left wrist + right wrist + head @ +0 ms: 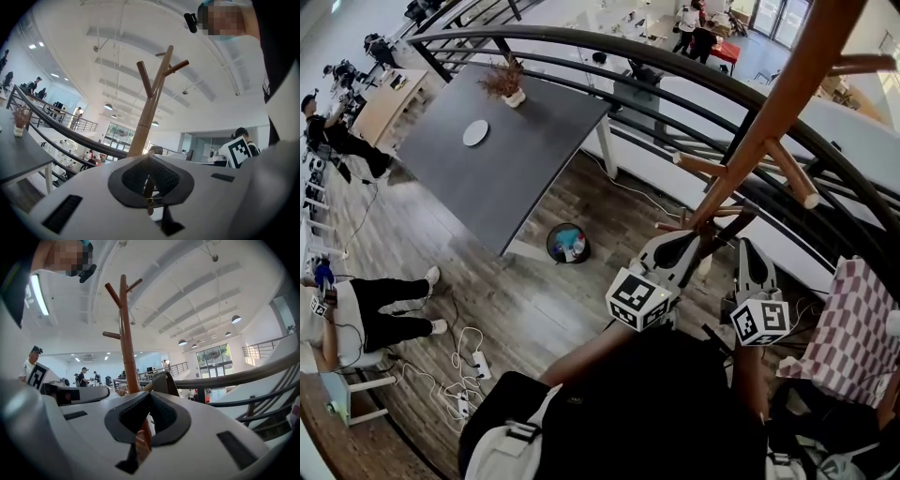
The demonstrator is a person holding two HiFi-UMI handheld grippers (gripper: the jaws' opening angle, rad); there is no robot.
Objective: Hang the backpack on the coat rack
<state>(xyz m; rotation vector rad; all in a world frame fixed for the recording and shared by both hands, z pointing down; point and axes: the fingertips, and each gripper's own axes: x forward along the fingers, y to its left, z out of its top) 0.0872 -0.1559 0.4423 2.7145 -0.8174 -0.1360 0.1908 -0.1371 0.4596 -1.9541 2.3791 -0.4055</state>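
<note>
The wooden coat rack [769, 122] rises at the upper right, its pegs sticking out above both grippers. A black backpack [656, 412] with pale grey trim hangs close below me, filling the bottom of the head view. My left gripper [680, 248] and right gripper [753, 262] sit side by side right at the pole, just under its lower pegs. In the left gripper view the jaws [150, 157] are shut, a grey strap loop [155, 150] shows past the tips, and the rack pole [147, 112] stands behind. The right gripper [150, 394] is shut too, with the handle loop [165, 380] arching beyond it beside the pole [125, 343].
A curved black railing [609, 56] runs behind the rack. Down on the lower floor stand a dark table [502, 150] with a plant and a white plate, and a round bin [568, 243]. A checked cloth [853, 328] hangs at the right. A seated person [366, 319] and cables are at left.
</note>
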